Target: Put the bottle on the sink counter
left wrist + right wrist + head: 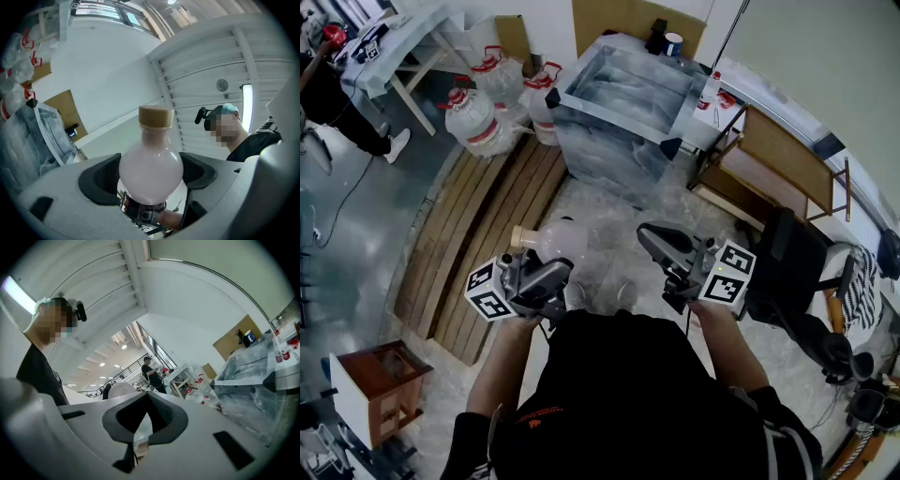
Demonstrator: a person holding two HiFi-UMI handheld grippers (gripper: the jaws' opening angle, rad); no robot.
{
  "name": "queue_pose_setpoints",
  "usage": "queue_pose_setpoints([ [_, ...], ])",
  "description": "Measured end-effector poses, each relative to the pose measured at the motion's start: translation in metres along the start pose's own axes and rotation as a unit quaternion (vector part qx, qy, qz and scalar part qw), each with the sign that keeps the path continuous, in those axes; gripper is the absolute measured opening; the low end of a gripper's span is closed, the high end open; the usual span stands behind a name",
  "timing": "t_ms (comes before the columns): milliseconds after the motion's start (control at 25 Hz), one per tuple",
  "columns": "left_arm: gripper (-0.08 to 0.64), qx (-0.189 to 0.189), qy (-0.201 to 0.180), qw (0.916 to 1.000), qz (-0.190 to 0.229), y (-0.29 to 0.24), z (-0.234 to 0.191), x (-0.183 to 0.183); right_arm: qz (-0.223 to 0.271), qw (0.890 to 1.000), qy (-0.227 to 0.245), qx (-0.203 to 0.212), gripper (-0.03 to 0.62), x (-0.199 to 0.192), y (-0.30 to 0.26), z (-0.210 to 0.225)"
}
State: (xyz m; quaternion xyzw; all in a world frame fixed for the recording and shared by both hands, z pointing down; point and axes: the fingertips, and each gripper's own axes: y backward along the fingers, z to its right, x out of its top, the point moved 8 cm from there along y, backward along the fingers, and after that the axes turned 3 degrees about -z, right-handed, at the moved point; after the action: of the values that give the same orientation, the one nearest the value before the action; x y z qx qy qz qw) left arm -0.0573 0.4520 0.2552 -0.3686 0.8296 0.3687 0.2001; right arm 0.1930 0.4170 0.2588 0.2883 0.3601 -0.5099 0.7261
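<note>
Left gripper [149, 174] jaws clamp the bottle [151, 159] by its round belly, well short of the sink [581, 101]. Right gripper [146, 425] jaws are together, empty. That smooth curve could slip free if tilted.

The person wears a black shirt [628, 394] with a small orange print [530, 419] and white stripes on the right sleeve [786, 450]. On the head sit a teal cap [229, 108] and a black camera [206, 115]. The left gripper [546, 262] and the right gripper [656, 239] are grey, each with a white cube that has black square markers.
</note>
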Motion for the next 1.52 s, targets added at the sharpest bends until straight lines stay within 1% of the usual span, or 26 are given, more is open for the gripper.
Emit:
queue_pose_setpoints([
  [200, 0.399, 0.001, 0.0, 1.0, 0.002, 0.0, 0.0, 0.0, -0.002, 1.0, 0.0, -0.001, 0.005, -0.001, -0.001, 0.002],
  [400, 0.399, 0.004, -0.002, 1.0, 0.006, -0.002, -0.002, 0.0, 0.005, 1.0, -0.009, -0.011, 0.005, 0.001, 0.001, 0.01],
  [560, 0.399, 0.007, -0.005, 0.9999, 0.01, -0.006, -0.002, 0.0, 0.005, 1.0, -0.011, -0.006, 0.005, 0.004, 0.003, 0.014],
  [720, 0.399, 0.011, -0.011, 0.9998, 0.014, -0.014, -0.004, -0.005, 0.005, 1.0, -0.011, 0.001, 0.005, 0.008, 0.01, 0.023],
  [1080, 0.399, 0.018, -0.023, 0.9994, 0.019, -0.038, -0.01, -0.017, 0.009, 1.0, -0.012, -0.004, 0.005, 0.02, 0.041, 0.045],
  [1320, 0.399, 0.02, -0.024, 0.9993, 0.021, -0.053, -0.019, -0.023, 0.009, 1.0, -0.012, -0.005, 0.005, 0.028, 0.054, 0.059],
  [1520, 0.399, 0.02, -0.02, 0.9994, 0.021, -0.064, -0.033, -0.02, 0.009, 1.0, -0.014, -0.005, 0.005, 0.036, 0.053, 0.074],
])
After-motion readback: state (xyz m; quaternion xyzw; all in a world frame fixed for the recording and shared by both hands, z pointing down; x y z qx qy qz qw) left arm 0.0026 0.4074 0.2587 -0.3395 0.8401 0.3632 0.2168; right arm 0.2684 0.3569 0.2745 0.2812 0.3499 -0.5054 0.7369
